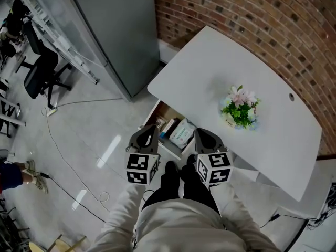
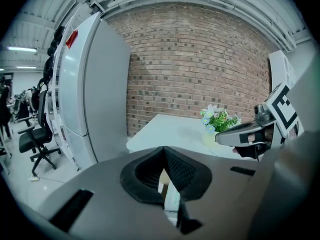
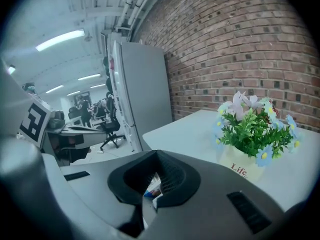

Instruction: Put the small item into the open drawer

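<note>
The open drawer (image 1: 157, 111) juts out from under the white table (image 1: 210, 62), just ahead of my legs. Inside lie a white and teal packet (image 1: 182, 133) and a darker box (image 1: 169, 125). My left gripper (image 1: 149, 131) hovers over the drawer's near left corner, its jaws closed with nothing between them (image 2: 164, 152). My right gripper (image 1: 202, 134) hangs over the drawer's near right corner, also shut and empty (image 3: 157, 156). Through the gap below each pair of pads I glimpse the drawer's contents. A pot of artificial flowers (image 1: 240, 109) stands on the table.
A tall grey cabinet (image 1: 110, 30) stands left of the table, against the brick wall (image 1: 252, 14). An office chair (image 1: 42, 75) and a cable (image 1: 63, 151) are on the floor to the left. Another person's shoe (image 1: 31, 175) shows at the left edge.
</note>
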Demonstrator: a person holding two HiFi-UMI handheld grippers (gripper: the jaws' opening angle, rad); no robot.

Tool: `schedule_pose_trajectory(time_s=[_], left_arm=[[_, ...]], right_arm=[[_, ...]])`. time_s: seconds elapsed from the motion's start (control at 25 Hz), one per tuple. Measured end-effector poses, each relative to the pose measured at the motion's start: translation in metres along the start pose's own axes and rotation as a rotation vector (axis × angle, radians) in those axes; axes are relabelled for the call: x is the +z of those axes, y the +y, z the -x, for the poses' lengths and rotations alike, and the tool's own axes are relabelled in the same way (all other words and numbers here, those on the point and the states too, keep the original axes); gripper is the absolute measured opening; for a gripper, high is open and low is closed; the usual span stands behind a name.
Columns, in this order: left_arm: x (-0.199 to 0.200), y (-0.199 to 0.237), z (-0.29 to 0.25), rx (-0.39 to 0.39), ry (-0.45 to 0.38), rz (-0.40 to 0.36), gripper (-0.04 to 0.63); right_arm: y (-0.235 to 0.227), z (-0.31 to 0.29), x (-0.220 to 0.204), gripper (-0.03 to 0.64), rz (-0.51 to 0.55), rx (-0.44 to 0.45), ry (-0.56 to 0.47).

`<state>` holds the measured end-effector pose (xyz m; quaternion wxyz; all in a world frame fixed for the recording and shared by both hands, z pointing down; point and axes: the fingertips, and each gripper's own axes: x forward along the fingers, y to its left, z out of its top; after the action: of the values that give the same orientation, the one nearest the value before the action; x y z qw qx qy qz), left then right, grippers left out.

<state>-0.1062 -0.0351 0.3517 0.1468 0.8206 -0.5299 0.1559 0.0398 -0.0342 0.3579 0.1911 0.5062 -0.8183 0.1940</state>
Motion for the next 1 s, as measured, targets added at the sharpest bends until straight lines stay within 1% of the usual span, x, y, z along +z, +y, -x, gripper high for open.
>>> schedule_pose_trajectory(time_s=[0.24,0.4,0.6,0.76,1.0], left_arm=[[0.007,0.003,0.012,0.016,-0.021,0.010,0.017],[0.009,0.004,0.017,0.017,-0.036,0.013,0.017],[0.013,0.003,0.020,0.016,-0.050,0.005,0.017],[0.011,0.007,0.020,0.024,-0.053,0.001,0.017],[0.008,0.011,0.017,0.015,-0.050,0.006,0.017]], right_arm=[[0.001,0.005,0.010,0.026,0.007,0.001,-0.028],[0.003,0.004,0.014,0.026,0.009,0.019,-0.040],[0.011,0.003,0.018,0.026,0.055,0.033,-0.048],[0.015,0.001,0.019,0.026,0.010,0.054,-0.042],[0.016,-0.005,0.017,0.026,-0.009,0.064,-0.039]])
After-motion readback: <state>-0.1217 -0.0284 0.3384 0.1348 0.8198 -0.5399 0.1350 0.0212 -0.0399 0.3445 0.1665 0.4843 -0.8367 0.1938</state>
